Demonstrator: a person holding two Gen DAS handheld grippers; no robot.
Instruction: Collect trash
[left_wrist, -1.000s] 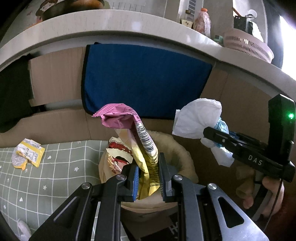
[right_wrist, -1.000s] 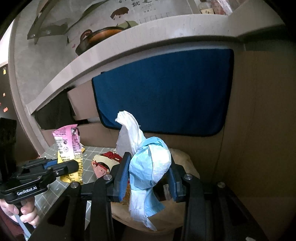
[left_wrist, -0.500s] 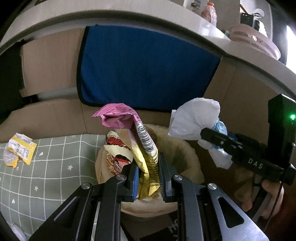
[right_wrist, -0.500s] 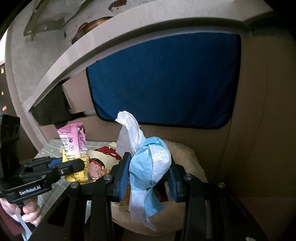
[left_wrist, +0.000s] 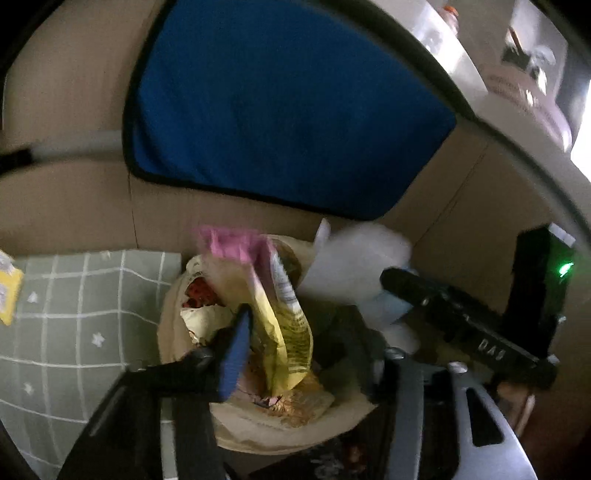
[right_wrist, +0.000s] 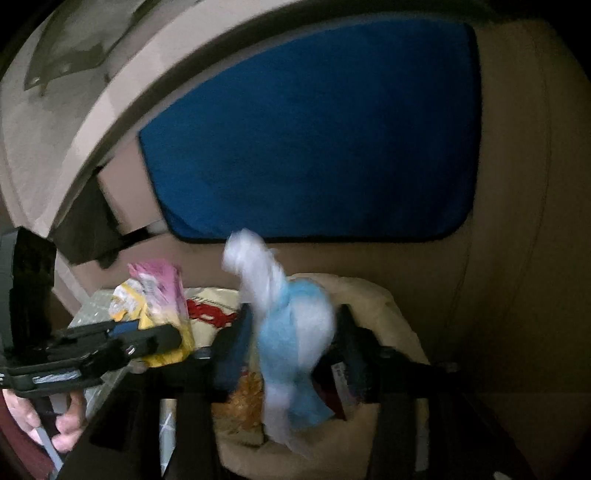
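A tan-lined trash bin (left_wrist: 173, 332) stands below both grippers, with wrappers inside; it also shows in the right wrist view (right_wrist: 399, 317). My left gripper (left_wrist: 295, 343) is open, its fingers spread wide over the bin. The pink and yellow wrappers (left_wrist: 284, 306) hang loose between them, blurred. My right gripper (right_wrist: 295, 343) has its fingers apart around the white and blue crumpled tissue (right_wrist: 291, 332), which is blurred and sagging over the bin. In the left wrist view the right gripper (left_wrist: 406, 291) sits at the right with the tissue (left_wrist: 354, 266).
A blue cloth (left_wrist: 280, 107) hangs on the brown cabinet front behind the bin. A green checked mat (left_wrist: 74, 325) lies left of the bin, with a yellow wrapper (left_wrist: 7, 295) at its far edge. A counter with a basket (left_wrist: 524, 96) runs above.
Both grippers moved lower over the bin and opened. The wrappers and the tissue, held tight before, now hang loose and blurred between the spread fingers.
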